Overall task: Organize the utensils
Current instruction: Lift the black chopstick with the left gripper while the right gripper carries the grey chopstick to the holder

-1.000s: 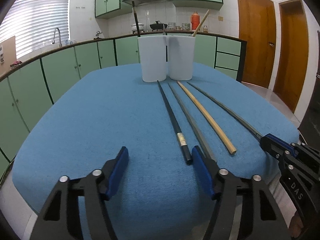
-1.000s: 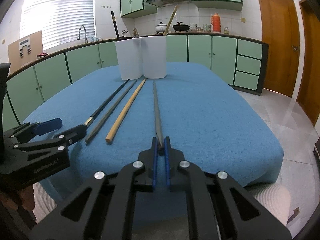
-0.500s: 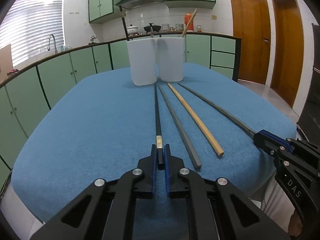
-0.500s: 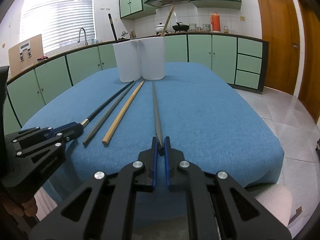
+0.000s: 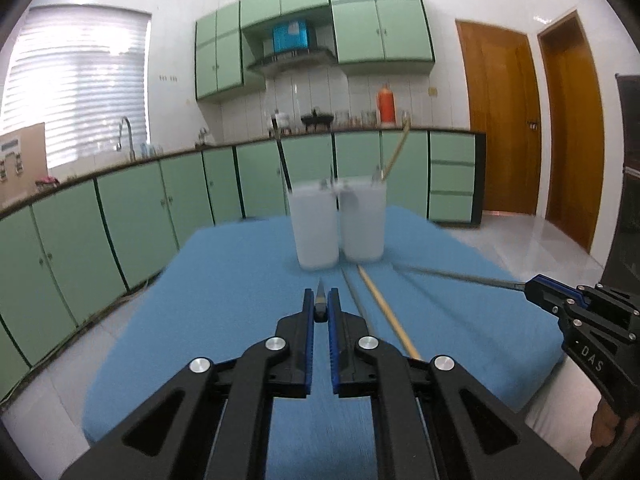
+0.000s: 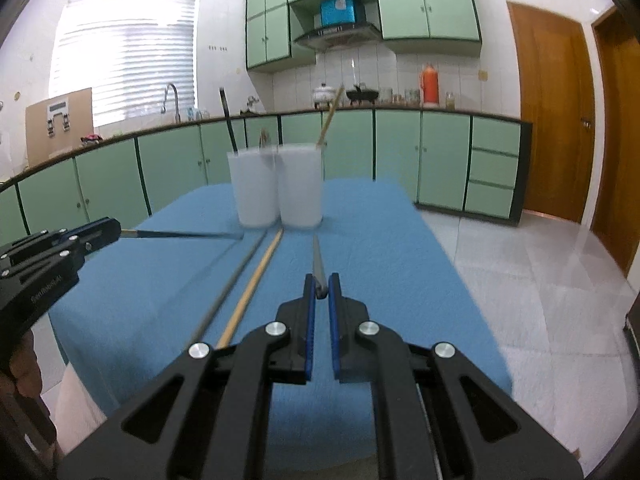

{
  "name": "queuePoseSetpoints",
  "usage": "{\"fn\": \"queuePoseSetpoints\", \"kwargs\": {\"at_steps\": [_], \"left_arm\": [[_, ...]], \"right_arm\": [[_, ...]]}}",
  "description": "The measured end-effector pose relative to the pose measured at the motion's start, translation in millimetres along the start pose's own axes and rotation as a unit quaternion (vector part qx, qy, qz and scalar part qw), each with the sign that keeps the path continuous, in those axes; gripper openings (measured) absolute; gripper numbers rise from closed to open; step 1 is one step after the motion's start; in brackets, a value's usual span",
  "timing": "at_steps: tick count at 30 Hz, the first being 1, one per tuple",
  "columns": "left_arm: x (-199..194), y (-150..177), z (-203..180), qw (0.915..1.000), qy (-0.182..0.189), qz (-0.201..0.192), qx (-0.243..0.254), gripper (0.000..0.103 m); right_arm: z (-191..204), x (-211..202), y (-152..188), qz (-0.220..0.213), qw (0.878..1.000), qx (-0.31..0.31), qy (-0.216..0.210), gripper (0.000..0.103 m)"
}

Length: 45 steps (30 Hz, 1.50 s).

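Two white cups [image 5: 316, 228] [image 6: 300, 184] stand together at the far end of the blue-clothed table [image 5: 224, 280], with chopsticks standing in them. My left gripper [image 5: 321, 307] is shut on a black chopstick [image 5: 321, 292] and holds it lifted above the table, pointing at the cups. My right gripper [image 6: 321, 292] is shut on a grey chopstick [image 6: 318, 264], also lifted. A wooden chopstick [image 5: 384, 312] [image 6: 252, 292] and a grey chopstick [image 5: 354, 296] [image 6: 228, 284] lie on the cloth between the grippers.
Green kitchen cabinets [image 5: 120, 216] with a worktop run behind the table. Wooden doors [image 5: 500, 128] are at the right. Tiled floor [image 6: 540, 260] lies to the table's right.
Both grippers have lifted their chopsticks off the cloth and risen. The left gripper closed on the black chopstick within the last second.
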<state>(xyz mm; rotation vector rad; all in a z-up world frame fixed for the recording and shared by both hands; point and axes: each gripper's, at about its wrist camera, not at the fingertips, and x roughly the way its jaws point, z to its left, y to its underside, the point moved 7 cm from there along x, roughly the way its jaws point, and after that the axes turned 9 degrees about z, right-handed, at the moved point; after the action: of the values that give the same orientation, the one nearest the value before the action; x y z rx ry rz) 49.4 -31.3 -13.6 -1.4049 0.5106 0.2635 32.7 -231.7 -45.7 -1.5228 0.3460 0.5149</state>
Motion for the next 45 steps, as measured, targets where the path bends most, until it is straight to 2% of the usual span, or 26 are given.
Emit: {"fn": "queuePoseSetpoints", "kwargs": {"at_steps": [6,11,22,28,36,45], "left_arm": [[-19.3,-39.2,12.8,0.9991,0.015,-0.039,-0.010,0.007],[-25.1,-65.8,18.8,0.9978,0.036,-0.052,-0.019,0.007],[-25.4,-107.1,30.3,0.9955,0.065,-0.064,-0.024,0.006],[-22.6,-121.6,30.2,0.9945,0.072,-0.074,-0.017,0.006],[-16.5,-144.9,33.0,0.9928,0.077,-0.091,-0.015,0.006],[-10.8,-193.8,34.1,0.9892,0.074,-0.126,-0.012,0.006]], "right_arm": [[-7.5,-18.5,-45.2,-0.030,0.999,0.000,-0.021,0.005],[-3.0,-28.2,-82.5,-0.041,0.998,-0.011,-0.044,0.005],[11.0,-26.1,-135.3,-0.014,0.995,-0.022,-0.099,0.005],[13.9,-21.5,-161.8,-0.005,0.993,-0.028,-0.111,0.005],[21.0,-29.2,-199.3,-0.021,0.992,-0.049,-0.118,0.005],[24.2,-24.6,-258.2,-0.048,0.990,-0.053,-0.121,0.005]]}}
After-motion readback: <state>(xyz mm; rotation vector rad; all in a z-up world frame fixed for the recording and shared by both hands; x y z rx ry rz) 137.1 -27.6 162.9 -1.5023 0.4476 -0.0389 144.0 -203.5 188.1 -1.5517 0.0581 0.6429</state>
